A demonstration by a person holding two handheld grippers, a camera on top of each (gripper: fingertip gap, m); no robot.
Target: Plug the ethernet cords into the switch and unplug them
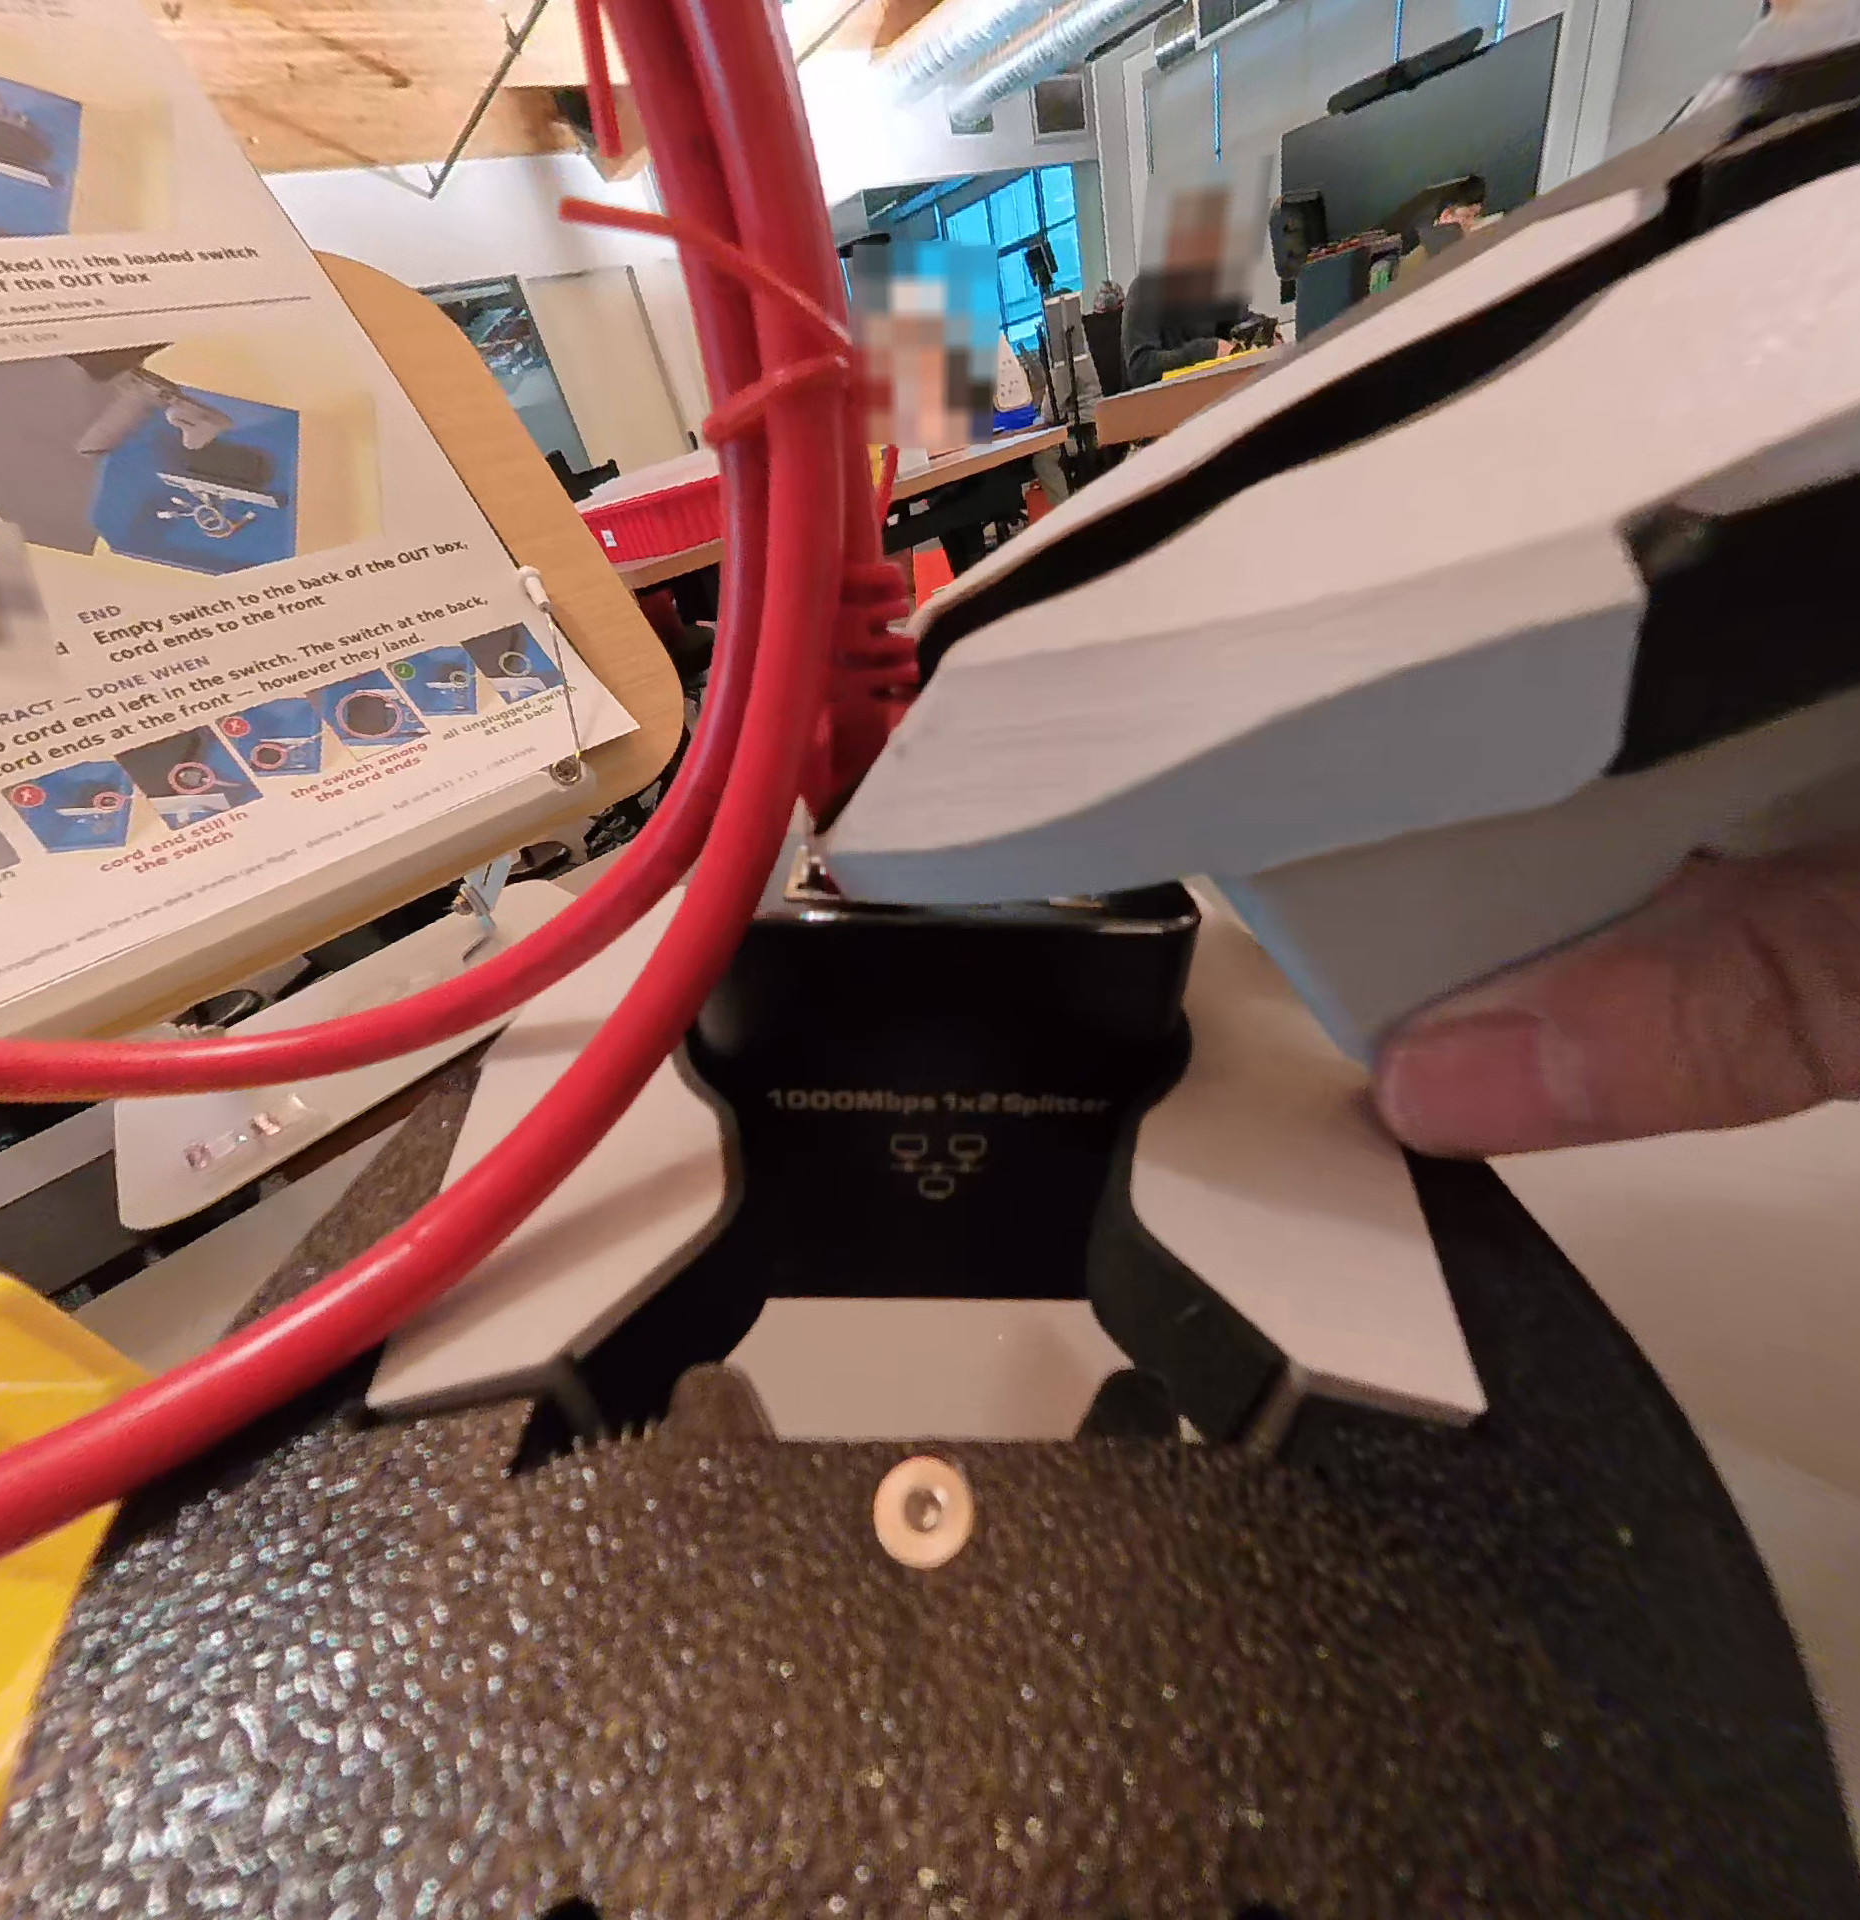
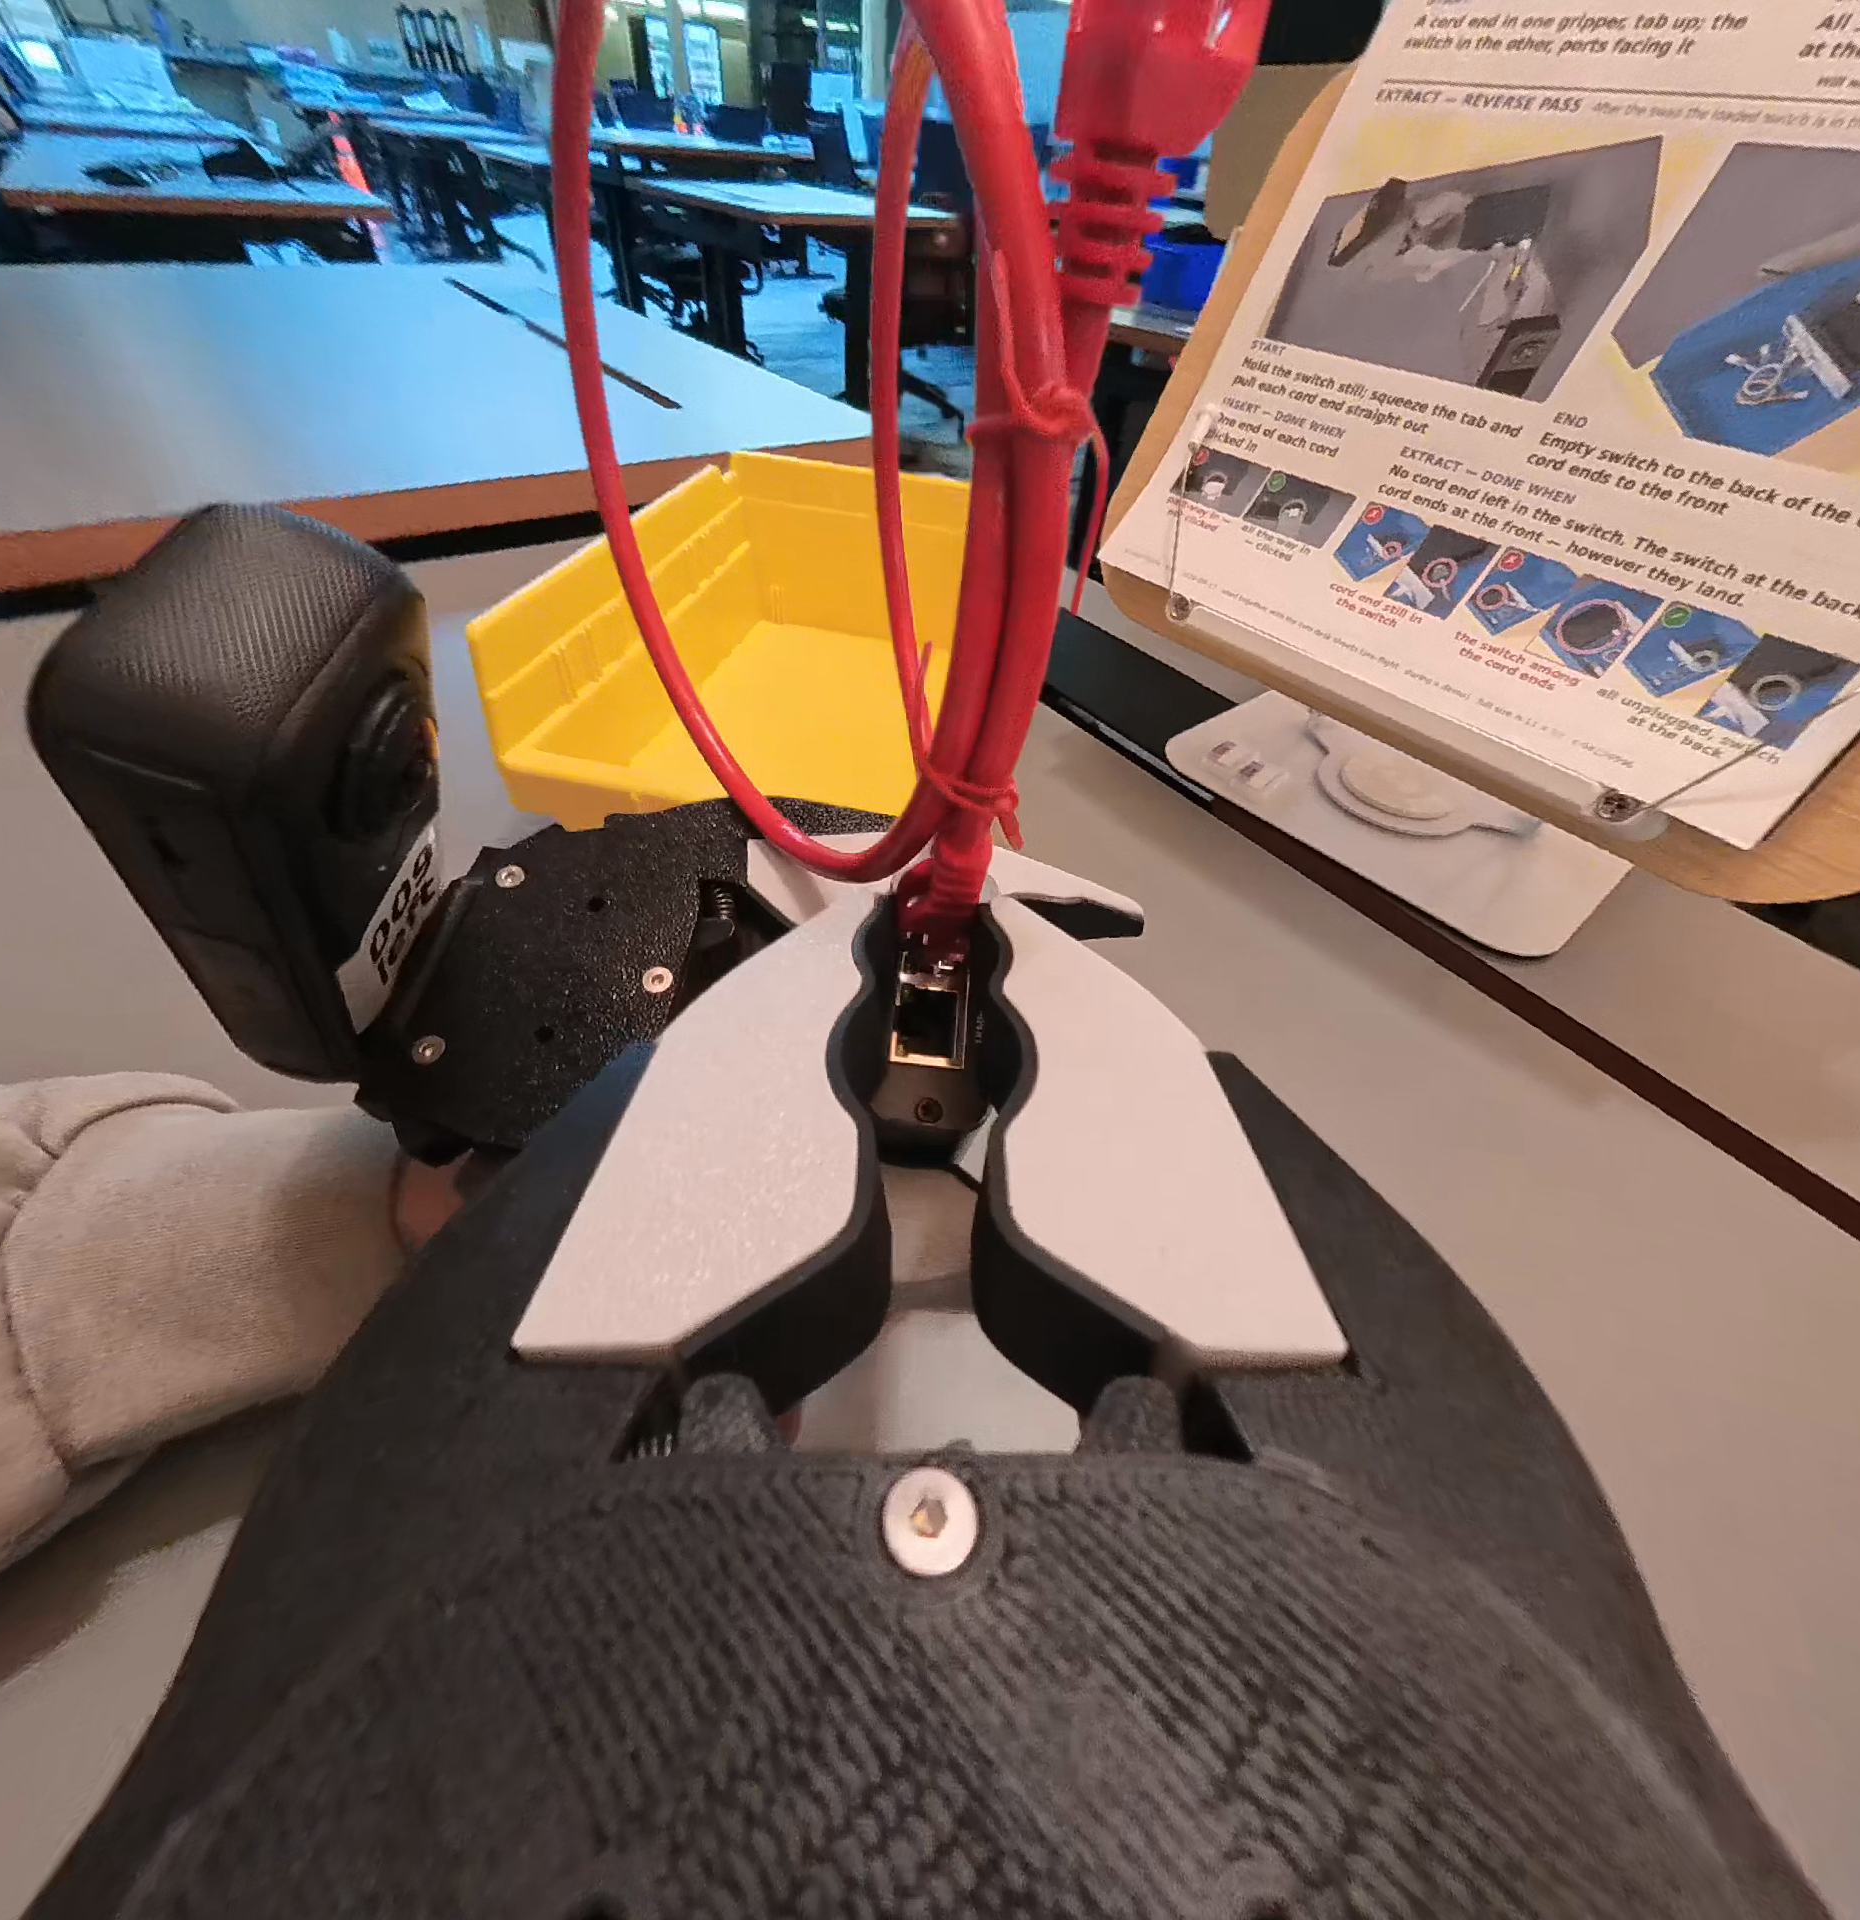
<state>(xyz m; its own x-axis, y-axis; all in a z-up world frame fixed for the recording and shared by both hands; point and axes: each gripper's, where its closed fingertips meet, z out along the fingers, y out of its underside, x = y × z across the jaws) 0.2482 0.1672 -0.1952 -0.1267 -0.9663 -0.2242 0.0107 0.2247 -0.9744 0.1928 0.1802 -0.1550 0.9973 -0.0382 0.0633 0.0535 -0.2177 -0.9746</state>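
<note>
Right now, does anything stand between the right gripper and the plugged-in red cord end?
Nothing visible does. The right gripper closes its tips around the red plug where it enters the switch, held by the left gripper.

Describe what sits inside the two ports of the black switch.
On the switch, the farther port holds the plug of the red cord; the nearer port is empty. How deep the plug sits is covered by the port.
</note>
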